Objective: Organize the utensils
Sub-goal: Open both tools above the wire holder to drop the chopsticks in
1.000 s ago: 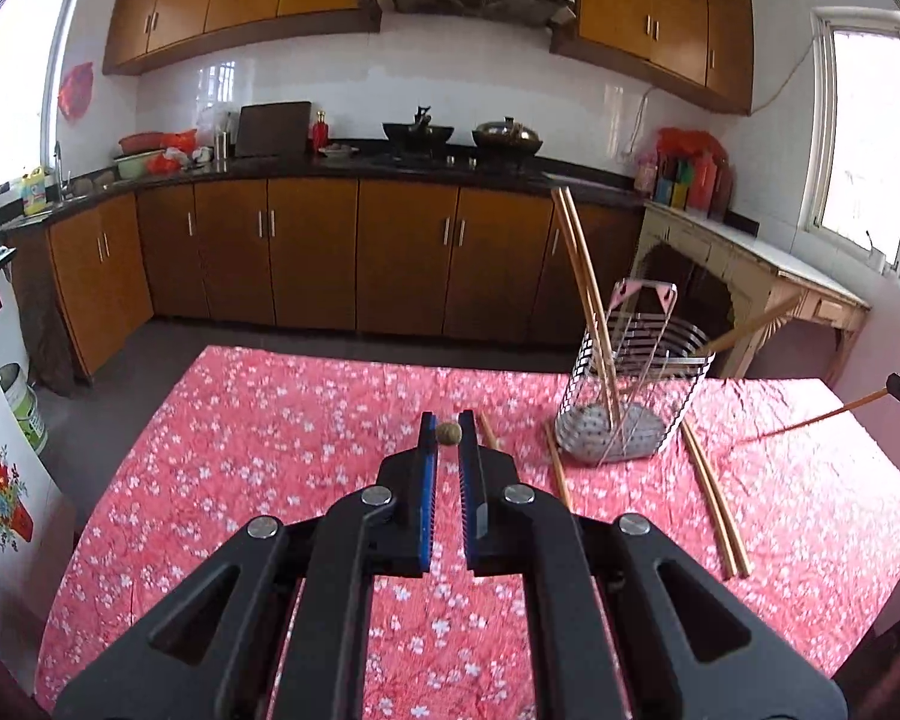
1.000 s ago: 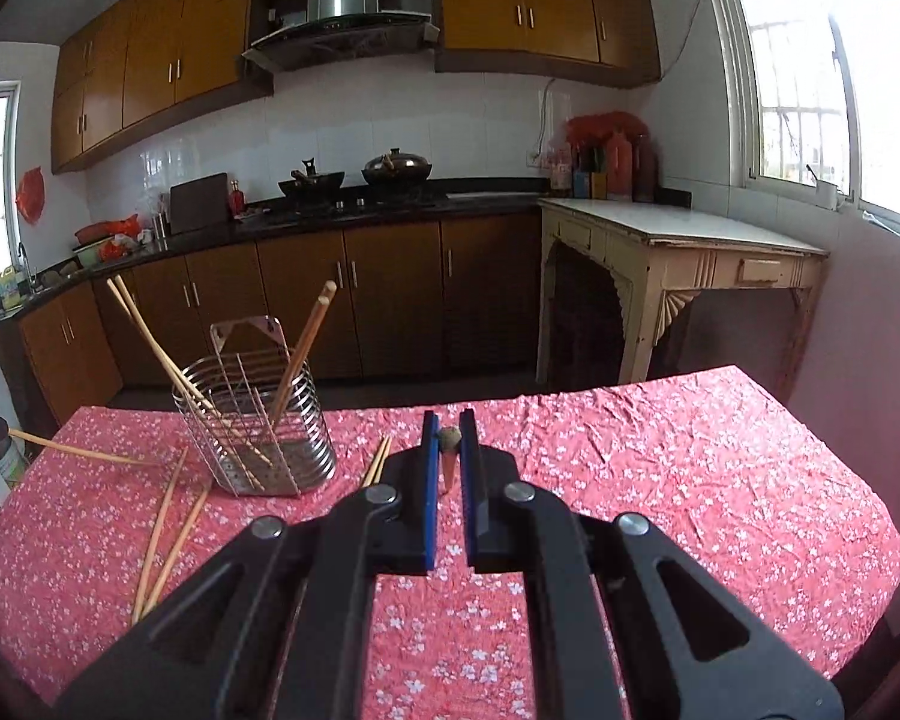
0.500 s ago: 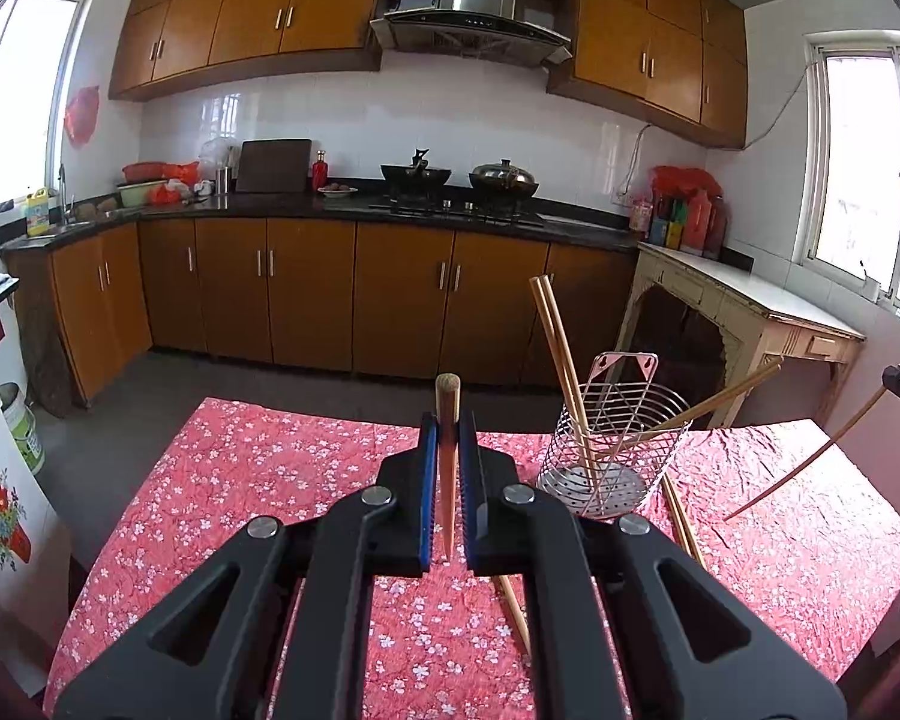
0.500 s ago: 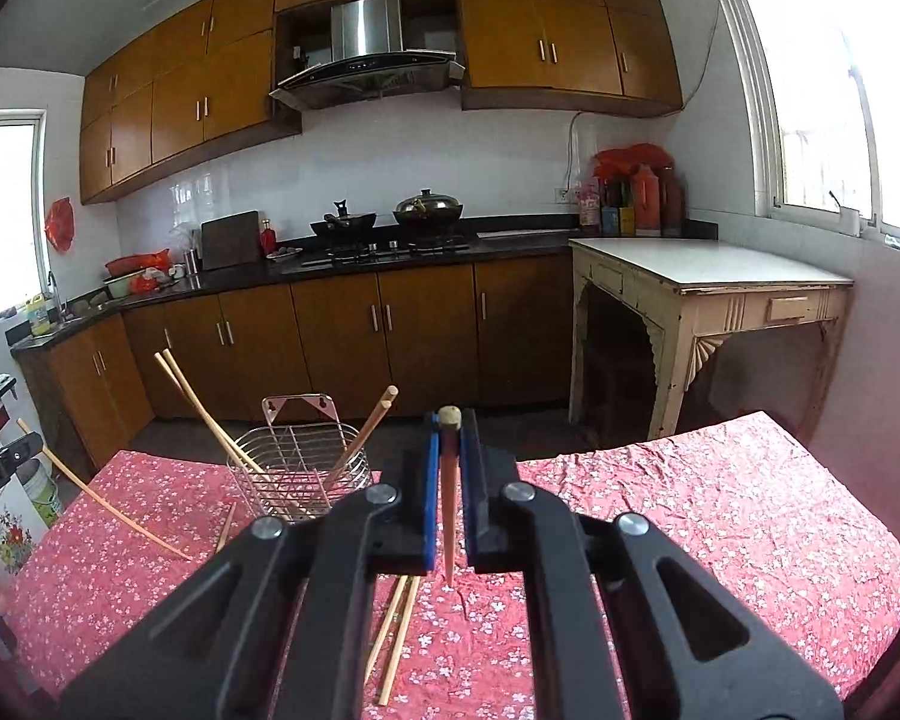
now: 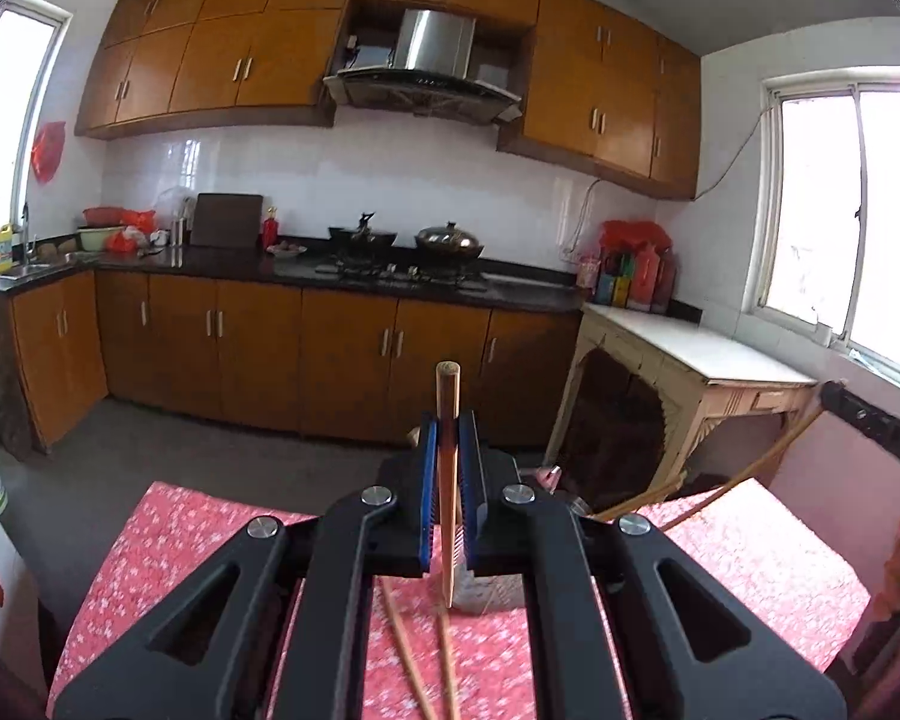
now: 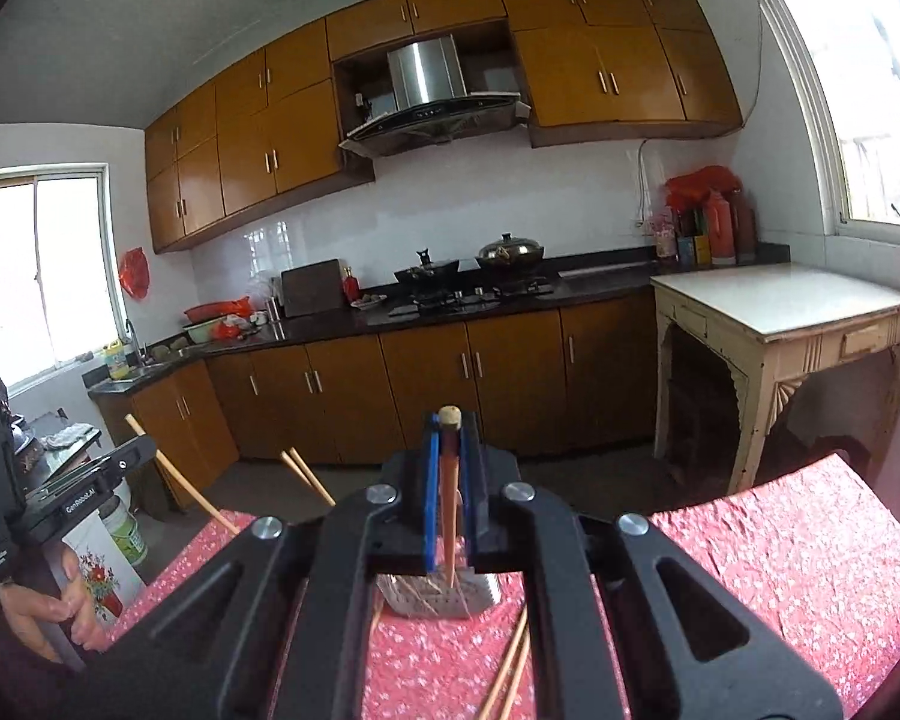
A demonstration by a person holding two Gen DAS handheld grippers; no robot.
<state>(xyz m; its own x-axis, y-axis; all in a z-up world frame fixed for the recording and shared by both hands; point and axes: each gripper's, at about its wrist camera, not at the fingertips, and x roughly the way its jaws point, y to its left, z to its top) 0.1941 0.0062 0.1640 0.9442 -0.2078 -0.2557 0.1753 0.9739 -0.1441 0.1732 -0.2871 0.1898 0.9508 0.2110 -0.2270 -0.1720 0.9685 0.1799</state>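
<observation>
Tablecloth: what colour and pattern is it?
Red tablecloth with small white flowers; clearest in the right wrist view.

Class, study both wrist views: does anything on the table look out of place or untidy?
Yes. Loose chopsticks lie scattered flat on the red tablecloth beside the wire holder rather than standing inside it. Each gripper grips one chopstick.

Matt wooden chopstick (image 5: 448, 480), glossy wooden cabinets (image 5: 258, 354), wrinkled cloth tablecloth (image 6: 798, 564).

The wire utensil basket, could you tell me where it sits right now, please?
In the right wrist view, the wire utensil basket stands on the red tablecloth, low centre, mostly hidden behind the right gripper.
</observation>
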